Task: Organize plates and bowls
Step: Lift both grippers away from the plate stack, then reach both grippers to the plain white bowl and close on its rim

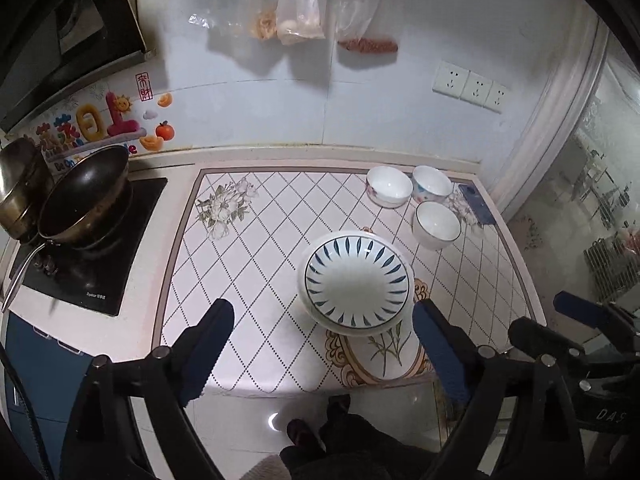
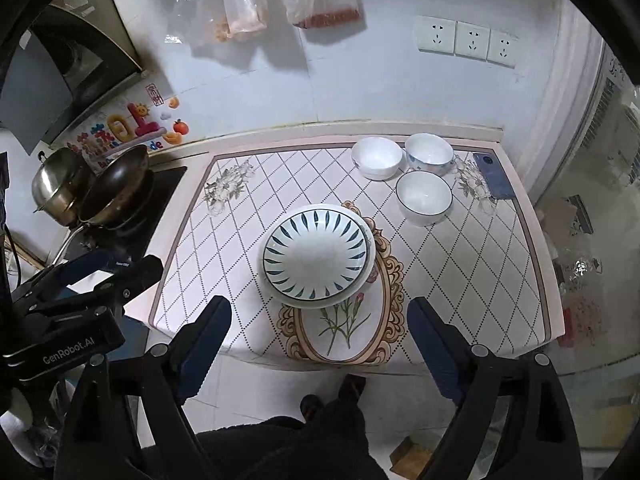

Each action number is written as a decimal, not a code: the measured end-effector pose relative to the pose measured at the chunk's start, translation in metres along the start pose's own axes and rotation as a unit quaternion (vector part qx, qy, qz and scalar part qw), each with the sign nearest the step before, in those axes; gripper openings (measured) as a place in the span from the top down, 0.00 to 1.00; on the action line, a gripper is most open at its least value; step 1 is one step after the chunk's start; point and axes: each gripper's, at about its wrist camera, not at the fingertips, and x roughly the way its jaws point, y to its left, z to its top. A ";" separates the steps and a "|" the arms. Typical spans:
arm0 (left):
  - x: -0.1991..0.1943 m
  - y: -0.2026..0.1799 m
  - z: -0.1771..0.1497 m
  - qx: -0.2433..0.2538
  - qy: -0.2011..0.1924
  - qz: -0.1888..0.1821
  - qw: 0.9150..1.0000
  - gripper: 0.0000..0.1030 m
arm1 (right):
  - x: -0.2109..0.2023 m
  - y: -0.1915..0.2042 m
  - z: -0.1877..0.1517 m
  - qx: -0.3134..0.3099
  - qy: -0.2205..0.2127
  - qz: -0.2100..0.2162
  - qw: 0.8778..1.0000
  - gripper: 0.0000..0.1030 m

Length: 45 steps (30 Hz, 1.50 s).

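Note:
A stack of white plates with blue leaf marks (image 1: 357, 279) (image 2: 318, 255) sits on the tiled counter near its front edge. Three white bowls stand at the back right: a floral one (image 1: 389, 186) (image 2: 377, 157), a second floral one (image 1: 433, 183) (image 2: 429, 154) and a blue-rimmed one (image 1: 437, 225) (image 2: 424, 197). My left gripper (image 1: 324, 316) is open and empty, above the counter's front edge just short of the plates. My right gripper (image 2: 320, 316) is open and empty, held likewise before the plates. The right gripper also shows in the left wrist view (image 1: 576, 320), and the left in the right wrist view (image 2: 100, 272).
A dark wok (image 1: 86, 192) (image 2: 120, 178) and a steel pot (image 1: 18, 184) (image 2: 56, 184) sit on the cooktop (image 1: 96, 280) at the left. A phone (image 1: 476, 202) (image 2: 493, 176) lies at the counter's back right. Plastic bags (image 1: 300, 4) hang on the wall. Sockets (image 2: 466, 40) are at the right.

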 end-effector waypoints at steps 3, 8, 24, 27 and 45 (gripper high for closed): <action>0.007 -0.009 0.008 0.011 -0.015 0.008 1.000 0.11 | 0.008 -0.010 0.007 0.006 0.000 0.010 1.000 0.10; 0.052 -0.031 0.033 0.029 -0.010 0.020 0.999 0.11 | 0.045 -0.055 0.032 0.042 0.003 0.012 0.999 0.09; 0.304 -0.131 0.116 0.014 0.166 -0.043 0.985 0.12 | 0.244 -0.264 0.134 0.165 0.083 0.017 0.983 0.09; 0.330 -0.125 0.126 -0.015 0.182 -0.041 0.982 0.15 | 0.274 -0.284 0.144 0.171 0.110 0.039 0.978 0.09; 0.450 -0.074 0.198 -0.086 0.239 -0.059 0.965 0.54 | 0.430 -0.260 0.235 0.193 0.222 0.162 0.942 0.42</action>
